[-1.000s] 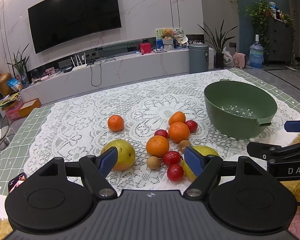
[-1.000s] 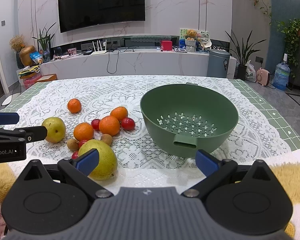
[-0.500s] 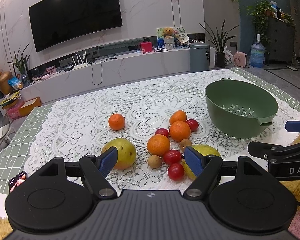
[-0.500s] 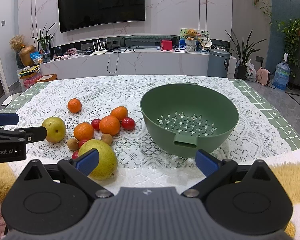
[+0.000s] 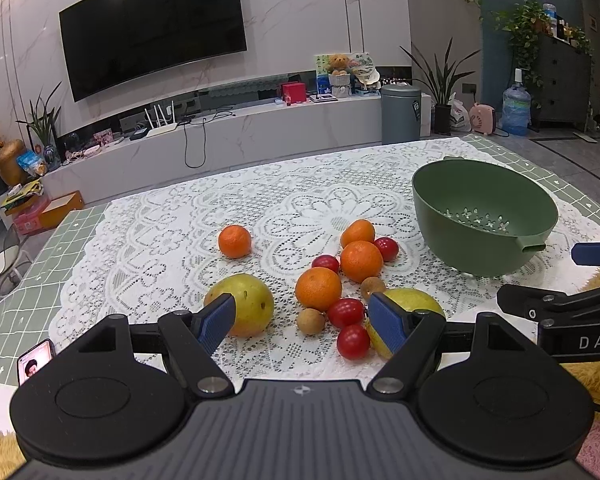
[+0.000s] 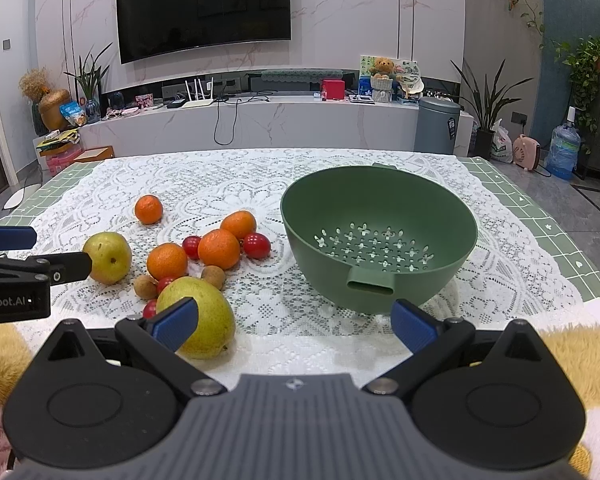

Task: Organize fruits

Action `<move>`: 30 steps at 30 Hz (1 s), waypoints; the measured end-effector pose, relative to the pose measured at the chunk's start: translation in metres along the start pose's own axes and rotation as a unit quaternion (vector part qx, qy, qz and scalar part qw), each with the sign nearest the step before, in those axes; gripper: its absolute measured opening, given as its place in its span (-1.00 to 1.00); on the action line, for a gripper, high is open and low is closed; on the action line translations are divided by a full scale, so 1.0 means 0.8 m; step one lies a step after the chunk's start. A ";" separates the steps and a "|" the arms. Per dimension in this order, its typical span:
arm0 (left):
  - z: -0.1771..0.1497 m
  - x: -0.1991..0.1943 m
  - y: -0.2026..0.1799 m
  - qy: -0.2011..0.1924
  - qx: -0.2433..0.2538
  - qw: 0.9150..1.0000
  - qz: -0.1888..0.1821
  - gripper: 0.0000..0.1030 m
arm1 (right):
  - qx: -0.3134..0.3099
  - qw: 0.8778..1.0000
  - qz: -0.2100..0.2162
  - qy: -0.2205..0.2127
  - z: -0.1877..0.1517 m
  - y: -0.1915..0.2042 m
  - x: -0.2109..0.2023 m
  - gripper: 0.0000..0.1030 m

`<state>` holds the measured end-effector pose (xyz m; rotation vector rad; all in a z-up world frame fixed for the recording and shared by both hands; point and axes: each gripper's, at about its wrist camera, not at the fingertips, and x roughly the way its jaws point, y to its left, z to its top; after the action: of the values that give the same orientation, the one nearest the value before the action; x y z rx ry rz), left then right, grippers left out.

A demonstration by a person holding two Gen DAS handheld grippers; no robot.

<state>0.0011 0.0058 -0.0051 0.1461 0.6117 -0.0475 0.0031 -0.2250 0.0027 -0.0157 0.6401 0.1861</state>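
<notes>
Fruit lies loose on a lace tablecloth [image 5: 308, 208]: several oranges [image 5: 318, 289], red cherry tomatoes [image 5: 345, 312], small brown longans [image 5: 310, 321] and two yellow-green pears [image 5: 248, 304] [image 6: 204, 320]. An empty green colander bowl [image 5: 484, 216] [image 6: 380, 236] stands to the right of the fruit. My left gripper [image 5: 302, 322] is open and empty, just short of the fruit cluster. My right gripper [image 6: 294, 320] is open and empty, between the near pear and the bowl.
A phone [image 5: 34, 360] lies at the table's near left corner. A yellow furry cover [image 6: 580, 344] lies along the near edge. A TV console [image 6: 260, 120], a bin [image 6: 436, 124] and plants stand beyond the table.
The left gripper has shifted slightly, so the scene slid a little right in its view. The right gripper has not visibly moved. No fruit moved.
</notes>
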 end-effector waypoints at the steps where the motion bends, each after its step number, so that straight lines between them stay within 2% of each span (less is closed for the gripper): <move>1: 0.000 0.000 0.000 0.000 0.000 1.000 0.000 0.72 | 0.000 1.000 0.000 0.000 0.000 0.000 0.000 0.92; 30: -0.003 -0.001 0.001 0.003 -0.001 1.000 0.000 0.72 | 0.000 1.000 -0.001 0.003 -0.001 0.002 -0.001 0.92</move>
<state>-0.0008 0.0071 -0.0061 0.1449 0.6171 -0.0465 0.0019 -0.2235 0.0029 -0.0172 0.6467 0.1836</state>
